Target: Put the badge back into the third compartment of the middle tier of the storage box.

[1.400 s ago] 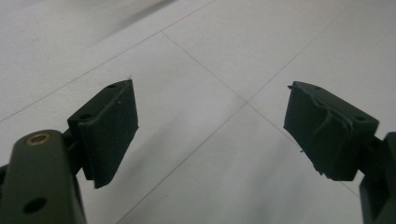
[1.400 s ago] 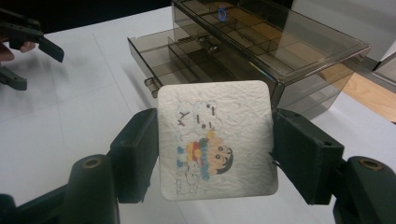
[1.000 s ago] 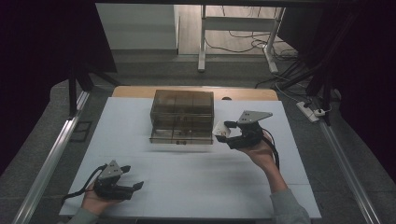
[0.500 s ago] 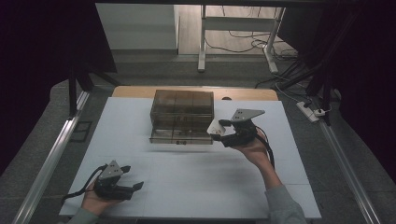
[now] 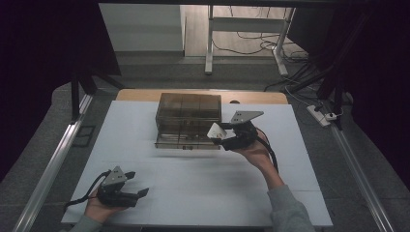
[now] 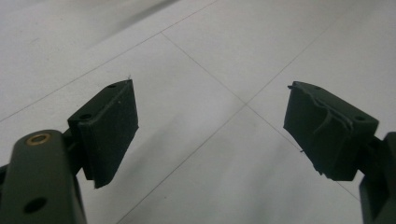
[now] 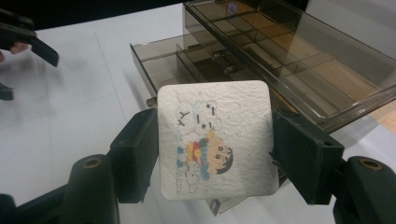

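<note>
- Coaster — a white square one with rounded corners and a cartoon child printed on it — sits clamped between the jaws of the right gripper, gripped by its two side edges.
- It hangs just above the surface, at the near right corner of a smoky clear drawer organizer.
- The organizer's bottom drawer is pulled out toward the near side, its compartments showing.
- Left gripper rests low at the near left, well apart from the organizer — jaws released, with bare surface between them.
</note>
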The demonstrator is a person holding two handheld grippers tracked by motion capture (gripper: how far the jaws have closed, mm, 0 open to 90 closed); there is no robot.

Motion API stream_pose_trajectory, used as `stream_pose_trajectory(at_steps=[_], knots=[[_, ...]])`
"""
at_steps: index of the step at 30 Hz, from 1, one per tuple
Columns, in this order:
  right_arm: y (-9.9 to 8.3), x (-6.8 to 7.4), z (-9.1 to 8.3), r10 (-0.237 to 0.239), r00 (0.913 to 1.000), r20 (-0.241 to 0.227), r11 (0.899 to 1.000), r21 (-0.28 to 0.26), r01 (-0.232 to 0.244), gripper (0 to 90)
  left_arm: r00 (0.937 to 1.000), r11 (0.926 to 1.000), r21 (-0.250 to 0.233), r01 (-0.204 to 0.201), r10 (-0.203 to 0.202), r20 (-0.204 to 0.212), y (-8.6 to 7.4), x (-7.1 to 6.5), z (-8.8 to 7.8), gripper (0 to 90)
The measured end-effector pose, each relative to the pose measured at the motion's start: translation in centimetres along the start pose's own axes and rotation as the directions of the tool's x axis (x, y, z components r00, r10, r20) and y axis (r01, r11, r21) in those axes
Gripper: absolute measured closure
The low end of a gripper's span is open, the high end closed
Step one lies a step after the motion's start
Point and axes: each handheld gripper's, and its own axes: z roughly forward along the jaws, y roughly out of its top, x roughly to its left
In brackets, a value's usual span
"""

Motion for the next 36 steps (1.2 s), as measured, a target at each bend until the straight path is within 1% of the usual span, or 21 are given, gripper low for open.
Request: stream_pose_trajectory(at_steps=[2,3,6,10,16,19,25,36], knots=[[0.2,-0.5,0.7,0.007,1.0000,0.000,1.000,0.017,-0.007,32.4,1.0000,1.0000,-0.005,0.003,-0.003,0.002,0.0,0.0,0.0,17.5],[0.2,-0.5,0.7,0.007,1.0000,0.000,1.000,0.017,-0.007,32.4,1.0000,1.0000,-0.006,0.002,-0.002,0.002,0.0,0.0,-0.1,17.5],[0.5,-0.9,1.4,0.013,0.9999,-0.005,1.000,0.026,-0.012,32.4,1.0000,1.0000,-0.006,0.000,0.000,0.003,0.0,0.0,-0.1,17.5],[0.9,-1.3,2.5,0.009,0.9998,-0.019,0.999,0.052,-0.008,32.4,1.0000,1.0000,-0.007,0.000,0.000,0.001,0.0,0.0,-0.2,17.5],[1.3,-1.4,3.3,-0.001,0.9994,-0.034,0.997,0.072,0.004,32.4,1.0000,1.0000,-0.007,0.001,-0.001,0.002,0.0,0.0,-0.1,17.5],[1.4,-1.3,3.6,-0.013,0.9990,-0.044,0.996,0.082,0.017,32.4,1.0000,1.0000,-0.006,0.000,0.000,0.002,0.0,0.0,-0.1,17.5],[1.2,-1.6,3.8,-0.014,0.9990,-0.042,0.994,0.104,0.018,32.4,1.0000,1.0000,-0.004,0.001,-0.001,0.004,0.0,0.0,-0.1,17.4],[1.0,-1.6,4.1,-0.023,0.9988,-0.042,0.993,0.118,0.027,32.3,1.0000,1.0000,-0.003,0.001,-0.001,0.002,0.0,0.0,-0.1,17.5]])
